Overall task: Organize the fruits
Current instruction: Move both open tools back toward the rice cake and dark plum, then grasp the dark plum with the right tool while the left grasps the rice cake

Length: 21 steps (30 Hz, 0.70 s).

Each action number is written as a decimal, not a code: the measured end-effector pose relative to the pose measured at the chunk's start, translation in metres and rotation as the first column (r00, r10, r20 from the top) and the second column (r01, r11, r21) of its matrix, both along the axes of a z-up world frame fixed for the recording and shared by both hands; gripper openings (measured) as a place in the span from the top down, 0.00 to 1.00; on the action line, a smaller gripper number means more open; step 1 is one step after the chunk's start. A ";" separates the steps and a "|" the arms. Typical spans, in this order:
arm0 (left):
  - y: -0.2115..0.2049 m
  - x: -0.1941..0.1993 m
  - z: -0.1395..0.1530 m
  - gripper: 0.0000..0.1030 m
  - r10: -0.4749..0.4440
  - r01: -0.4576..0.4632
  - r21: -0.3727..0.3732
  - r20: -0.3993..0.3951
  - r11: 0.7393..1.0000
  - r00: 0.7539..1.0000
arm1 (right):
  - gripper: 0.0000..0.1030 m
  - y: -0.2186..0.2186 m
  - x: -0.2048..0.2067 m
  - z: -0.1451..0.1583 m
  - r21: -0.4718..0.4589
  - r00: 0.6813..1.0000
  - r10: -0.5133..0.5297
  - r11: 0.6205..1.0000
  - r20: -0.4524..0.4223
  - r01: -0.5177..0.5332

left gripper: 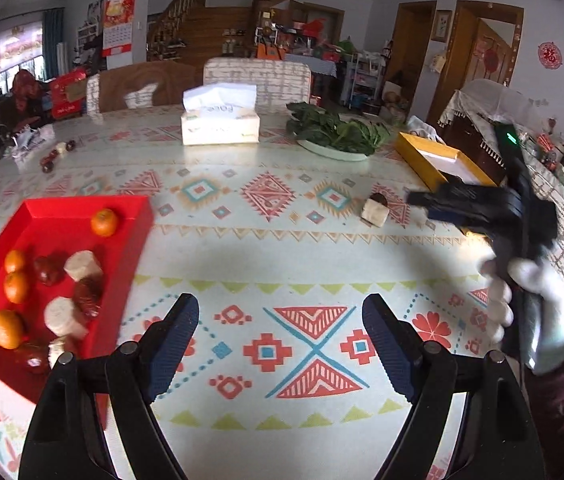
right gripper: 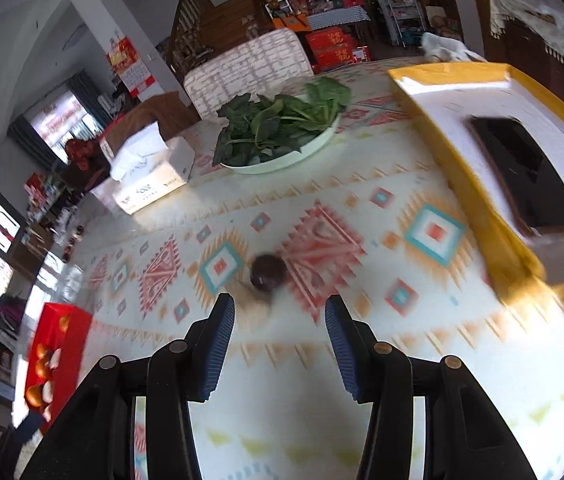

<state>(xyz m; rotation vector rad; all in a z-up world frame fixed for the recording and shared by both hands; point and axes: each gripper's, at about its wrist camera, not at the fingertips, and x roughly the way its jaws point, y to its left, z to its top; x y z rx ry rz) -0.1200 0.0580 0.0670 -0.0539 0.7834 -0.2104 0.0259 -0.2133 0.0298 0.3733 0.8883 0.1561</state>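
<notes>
A red tray (left gripper: 137, 216) at the table's left holds several oranges (left gripper: 104, 222), dark red fruits (left gripper: 47, 270) and pale cut pieces (left gripper: 81, 265); it also shows in the right wrist view (right gripper: 77, 328). A pale piece with a dark end (left gripper: 376, 210) lies alone on the cloth; in the right wrist view it is blurred (right gripper: 267, 272), just beyond my right gripper (right gripper: 279, 312), which is open and empty. My left gripper (left gripper: 280, 312) is open and empty over bare cloth, right of the tray. The right gripper also shows in the left wrist view (left gripper: 418, 199), beside the lone piece.
A tissue box (left gripper: 220, 122), a plate of green leaves (left gripper: 334, 130) and a yellow tray (left gripper: 418, 152) holding a phone (right gripper: 526, 172) stand further back. Small red fruits (left gripper: 51, 158) lie at the far left. Chairs stand behind the table.
</notes>
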 end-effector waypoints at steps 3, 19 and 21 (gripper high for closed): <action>0.004 0.007 -0.007 0.19 -0.005 0.004 -0.013 -0.021 1.000 1.000 | 0.50 0.012 0.023 -0.005 -0.038 1.000 -0.004 0.999 -0.022 0.003; -0.008 0.033 -0.015 0.19 -0.067 0.065 -0.024 -0.066 0.998 0.996 | 0.76 0.015 0.021 -0.013 -0.046 1.000 -0.020 0.999 -0.022 0.019; -0.017 0.036 -0.015 0.19 -0.084 0.083 -0.015 -0.064 0.996 0.994 | 0.76 0.005 0.011 -0.009 -0.015 1.000 -0.027 1.000 0.002 0.027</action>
